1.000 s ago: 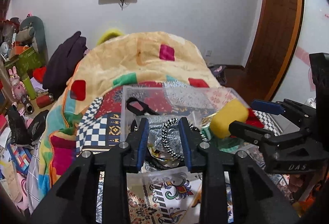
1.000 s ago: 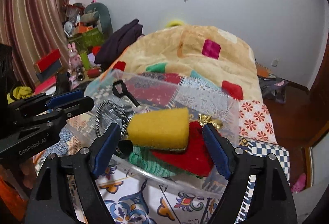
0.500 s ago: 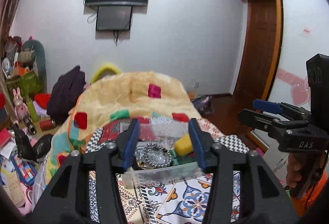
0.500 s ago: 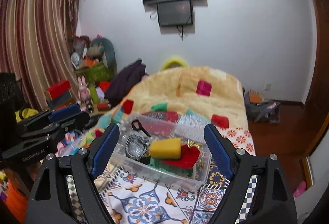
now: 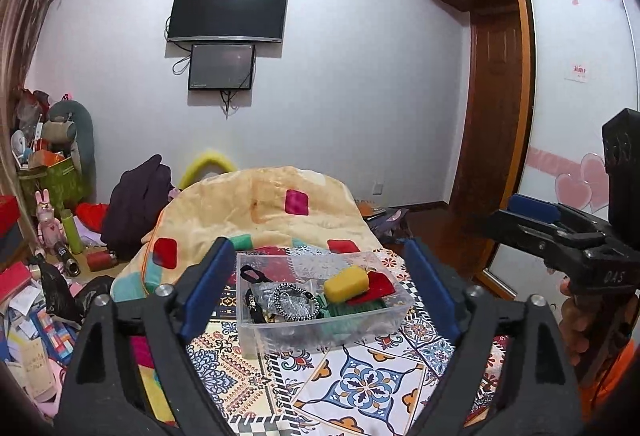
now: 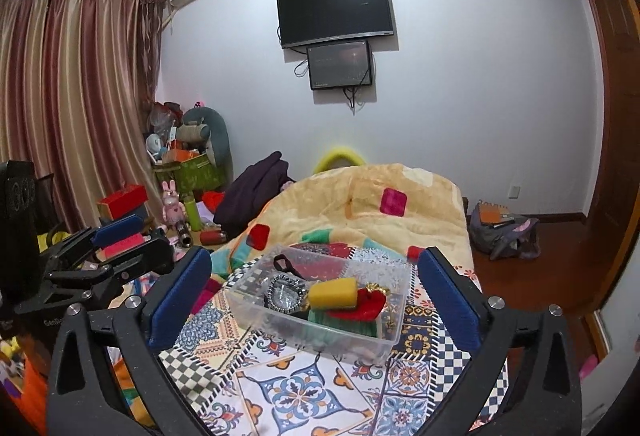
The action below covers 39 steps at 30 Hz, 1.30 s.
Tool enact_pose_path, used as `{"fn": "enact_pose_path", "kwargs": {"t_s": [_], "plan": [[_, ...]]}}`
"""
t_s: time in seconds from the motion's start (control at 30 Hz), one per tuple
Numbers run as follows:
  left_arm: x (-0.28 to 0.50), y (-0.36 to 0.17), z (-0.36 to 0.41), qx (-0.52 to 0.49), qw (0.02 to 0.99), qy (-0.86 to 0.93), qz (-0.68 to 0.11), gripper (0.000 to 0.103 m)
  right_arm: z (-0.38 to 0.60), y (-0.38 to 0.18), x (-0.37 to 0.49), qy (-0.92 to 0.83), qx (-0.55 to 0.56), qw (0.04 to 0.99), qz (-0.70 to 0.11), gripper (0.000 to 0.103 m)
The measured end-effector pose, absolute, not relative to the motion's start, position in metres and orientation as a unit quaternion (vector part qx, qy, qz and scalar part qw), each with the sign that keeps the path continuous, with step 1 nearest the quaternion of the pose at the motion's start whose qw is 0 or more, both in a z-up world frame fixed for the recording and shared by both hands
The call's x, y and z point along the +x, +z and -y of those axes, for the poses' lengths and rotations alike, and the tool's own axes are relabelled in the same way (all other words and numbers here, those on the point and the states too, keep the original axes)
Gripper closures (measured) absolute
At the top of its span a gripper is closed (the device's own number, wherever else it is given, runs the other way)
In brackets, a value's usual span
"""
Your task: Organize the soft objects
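A clear plastic bin (image 5: 360, 328) (image 6: 256, 310) stands on the patterned bed cover. It holds a yellow sponge (image 5: 346, 283) (image 6: 333, 293), a red cloth (image 5: 378, 286) (image 6: 366, 306), a green knit cloth (image 5: 340, 310) (image 6: 340, 320), a black-and-white braided ring (image 5: 296, 300) (image 6: 285, 292) and a black strap. My left gripper (image 5: 320, 296) is open and empty, well back from the bin. My right gripper (image 6: 316, 296) is open and empty, also held back from it. Each gripper shows at the side of the other's view.
A peach quilt (image 5: 272, 212) with coloured squares is heaped behind the bin. A dark coat (image 5: 136, 204) and cluttered boxes and toys (image 5: 48, 196) lie at the left. A bag (image 6: 500, 228) sits on the wooden floor at the right.
Both grippers have pulled up and back from the bin, which now looks small. The left jaws have opened wide. The sponge lies in the bin.
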<state>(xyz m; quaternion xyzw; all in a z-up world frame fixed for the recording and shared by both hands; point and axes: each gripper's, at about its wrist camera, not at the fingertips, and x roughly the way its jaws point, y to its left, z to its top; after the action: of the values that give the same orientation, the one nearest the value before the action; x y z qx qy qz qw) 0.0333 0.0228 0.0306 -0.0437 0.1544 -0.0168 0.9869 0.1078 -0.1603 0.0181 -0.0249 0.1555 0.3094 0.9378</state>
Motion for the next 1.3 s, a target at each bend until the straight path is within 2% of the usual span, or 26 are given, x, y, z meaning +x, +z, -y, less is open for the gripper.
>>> {"fn": "enact_pose_path", "kwargs": {"t_s": [0.33,1.3], "plan": [[0.0286,0.0279,-0.0197,-0.041,0.987,-0.015,-0.152,0.007,0.1592,0.0132,0.0987,0.311,-0.032,0.937,-0.154,0.0],[0.0271,0.0276,-0.0162,-0.034,0.987,-0.009,-0.154,0.004,0.1629,0.0118,0.098,0.317,-0.021,0.935,-0.157,0.0]]}}
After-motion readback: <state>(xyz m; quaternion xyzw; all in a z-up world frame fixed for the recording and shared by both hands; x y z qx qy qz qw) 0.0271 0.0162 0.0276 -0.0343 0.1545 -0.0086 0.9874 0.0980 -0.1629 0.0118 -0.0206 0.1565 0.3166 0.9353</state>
